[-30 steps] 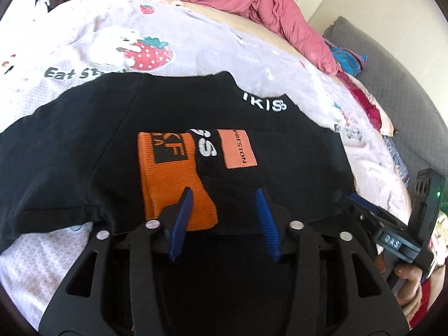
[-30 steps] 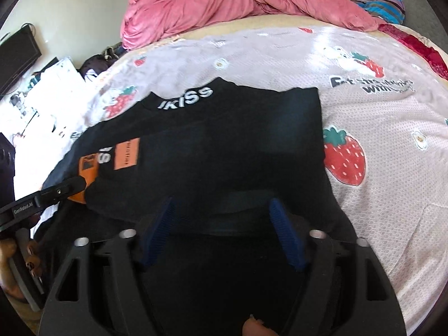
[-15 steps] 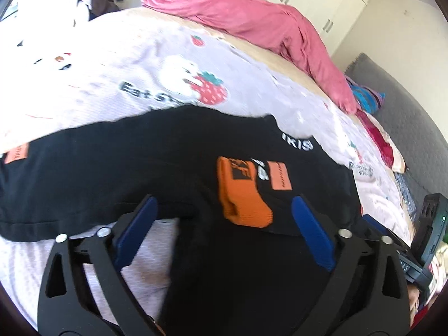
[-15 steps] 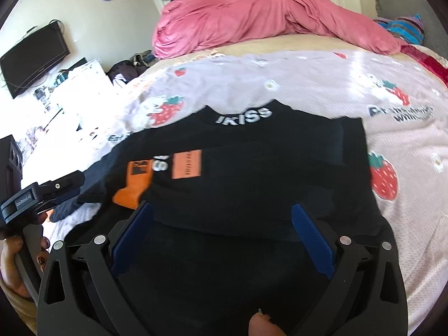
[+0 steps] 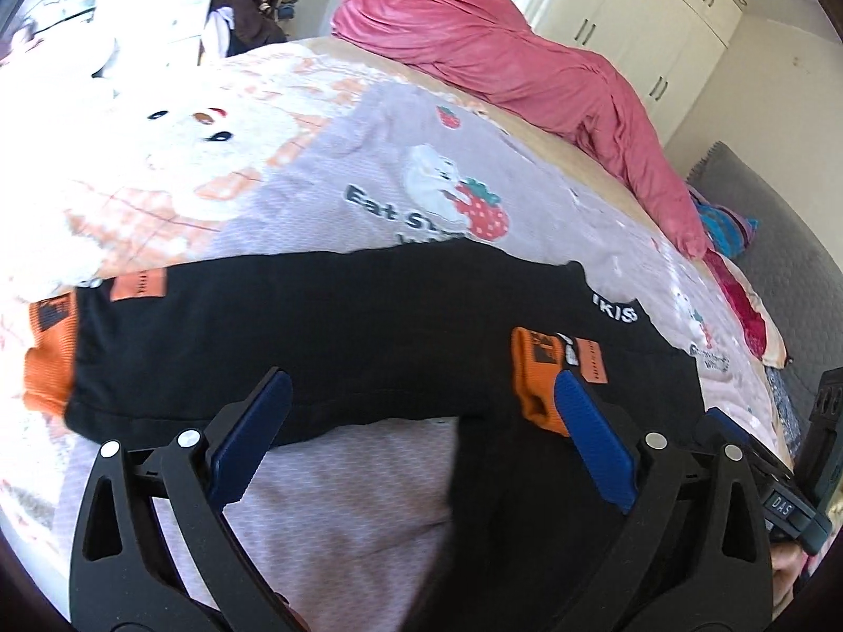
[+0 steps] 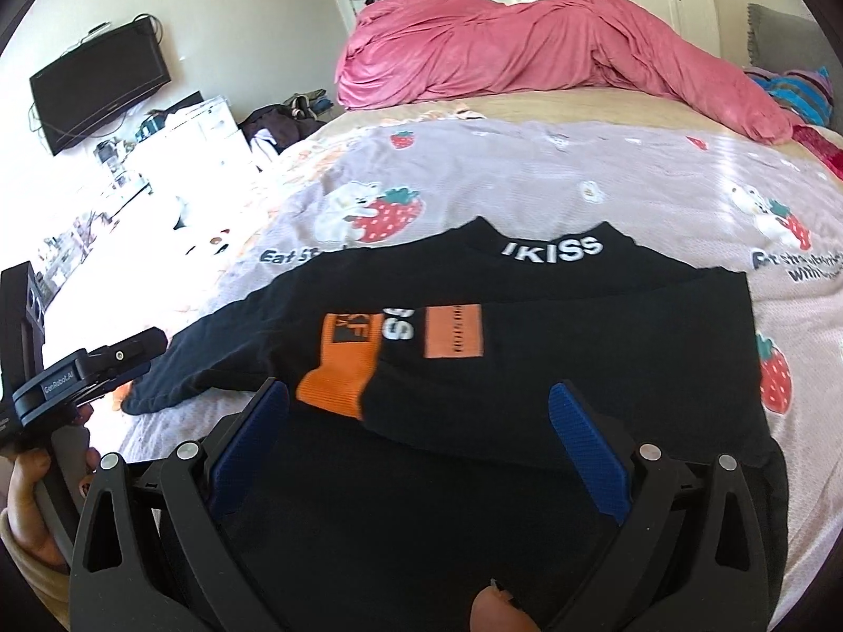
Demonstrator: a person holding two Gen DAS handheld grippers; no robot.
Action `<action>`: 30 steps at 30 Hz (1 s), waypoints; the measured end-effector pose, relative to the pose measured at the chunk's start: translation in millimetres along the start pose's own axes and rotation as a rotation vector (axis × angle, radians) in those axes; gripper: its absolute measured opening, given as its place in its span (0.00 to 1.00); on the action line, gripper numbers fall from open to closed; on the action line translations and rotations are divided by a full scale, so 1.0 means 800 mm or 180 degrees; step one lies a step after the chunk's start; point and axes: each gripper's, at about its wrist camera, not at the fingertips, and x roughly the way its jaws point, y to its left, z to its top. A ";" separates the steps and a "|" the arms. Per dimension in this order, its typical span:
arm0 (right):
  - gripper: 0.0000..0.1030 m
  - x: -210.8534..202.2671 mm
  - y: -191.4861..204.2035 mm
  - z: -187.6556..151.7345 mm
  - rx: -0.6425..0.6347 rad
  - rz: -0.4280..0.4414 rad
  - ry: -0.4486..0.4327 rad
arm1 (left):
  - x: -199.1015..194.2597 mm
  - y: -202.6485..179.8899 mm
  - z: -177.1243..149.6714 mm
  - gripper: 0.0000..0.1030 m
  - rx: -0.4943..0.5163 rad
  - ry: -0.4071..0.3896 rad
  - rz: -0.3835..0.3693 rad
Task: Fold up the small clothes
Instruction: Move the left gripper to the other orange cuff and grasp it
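A: Left gripper (image 5: pixel 421 432) sits low centre in its own view, tilted down toward the bed (image 5: pixel 326 200). Jaws stand wide apart, nothing between the blue pads but cloth and sheet below them. No pad touches fabric.

B: Right gripper (image 6: pixel 419 429) the same: low centre of its view, angled down, jaws spread wide, empty. A fingertip (image 6: pixel 495 608) shows at the bottom edge of that frame.

A: Holder of the left gripper shows at far left of the right view, a hand (image 6: pixel 31 516) wrapped round its grip.

B: Garment: black long-sleeved top (image 6: pixel 553 316), lying flat on the strawberry-print bedsheet (image 6: pixel 527 179), middle of both frames. White lettering on the collar (image 6: pixel 553 250), upper middle.

A: One sleeve is folded across the body. Its orange cuff (image 6: pixel 340 368) lies on the black front, left of centre in the right view, with an orange patch (image 6: pixel 453 331) just beside it.

B: Other sleeve stretches out to the left in the left view, ending in a second orange cuff (image 5: pixel 50 363) at the frame's left edge. Not folded.

A: Pink duvet (image 6: pixel 527 47) heaped at the far end of the bed, upper frame, well apart from the top.
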 end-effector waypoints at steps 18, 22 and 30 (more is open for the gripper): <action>0.96 0.028 0.097 -0.001 -0.0430 0.0060 0.0081 | -0.053 0.124 -0.014 0.91 -0.0476 -0.0108 0.0480; 0.96 0.030 0.119 -0.002 -0.0507 0.0098 0.0109 | -0.061 0.136 -0.018 0.91 -0.0556 -0.0111 0.0452; 0.96 0.042 0.171 -0.010 -0.0680 0.0247 0.0175 | -0.064 0.176 -0.027 0.91 -0.0795 -0.0043 0.0478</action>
